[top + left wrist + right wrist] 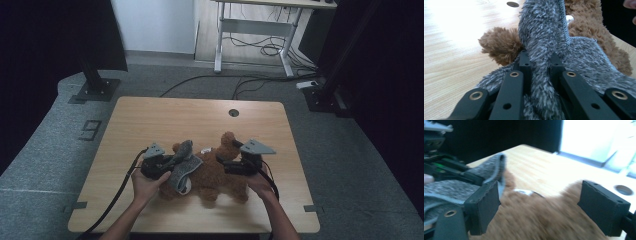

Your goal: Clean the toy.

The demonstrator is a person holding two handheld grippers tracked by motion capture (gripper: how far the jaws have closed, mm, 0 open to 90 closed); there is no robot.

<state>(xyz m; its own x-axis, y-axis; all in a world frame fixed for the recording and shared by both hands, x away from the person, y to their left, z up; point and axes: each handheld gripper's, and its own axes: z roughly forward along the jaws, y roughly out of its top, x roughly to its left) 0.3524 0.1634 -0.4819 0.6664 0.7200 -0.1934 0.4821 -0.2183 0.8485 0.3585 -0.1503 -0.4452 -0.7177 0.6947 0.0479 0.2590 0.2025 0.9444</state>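
From the high view, your left gripper (172, 161) has its jaws pinched on a fold of the grey fuzzy garment (184, 167), which is draped over the near-left part of the brown plush bear (215, 172) lying on the wooden table (150, 120). Your right gripper (225, 165) sits over the bear's other side, just across from the left one.

In the left gripper view, the two black jaws stand narrow, clamped on a bunched ridge of the garment (541, 50) that runs straight out ahead of them. One brown paw or ear of the bear (500, 45) pokes out just to the left of the jaws, and more brown fur lies beyond to the right.

In the right gripper view, the jaws stand wide, with nothing gripped — the blurred bear (541, 215) lies below and between them, and the garment's edge (496, 167) rises just past the left jaw.

The step in hand looks like dressing or undressing the bear; which one I cannot tell. The next move probably calls for your free gripper to take a fresh hold — on the bear's body or the garment's edge — while the left keeps the cloth taut.
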